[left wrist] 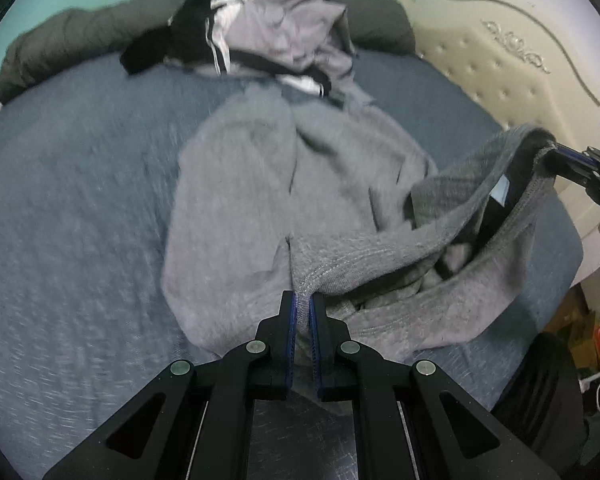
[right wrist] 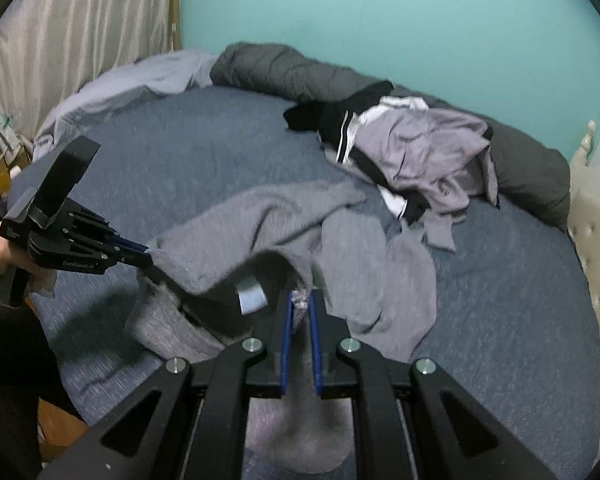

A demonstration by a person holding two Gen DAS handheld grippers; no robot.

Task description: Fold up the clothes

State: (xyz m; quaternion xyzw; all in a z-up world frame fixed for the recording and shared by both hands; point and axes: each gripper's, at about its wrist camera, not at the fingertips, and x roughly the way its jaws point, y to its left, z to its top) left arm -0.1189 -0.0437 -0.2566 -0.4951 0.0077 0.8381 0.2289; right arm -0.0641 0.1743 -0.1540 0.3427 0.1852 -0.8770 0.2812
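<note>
On the blue bed (left wrist: 80, 184), grey sweater (left wrist: 236, 208) spread near the middle, left gripper (left wrist: 303, 300) pinching its knit edge, right gripper (right wrist: 301, 300) clamped on another edge, pile of clothes (right wrist: 416, 156) farther back.

- The left wrist view looks forward and down along its own fingers, close above the grey garment (left wrist: 260, 200) on the bed (left wrist: 80, 200); it is somewhat blurred.
- The right wrist view faces the same bed from the other side.
- Both views share the clothes pile (right wrist: 412, 152).
</note>
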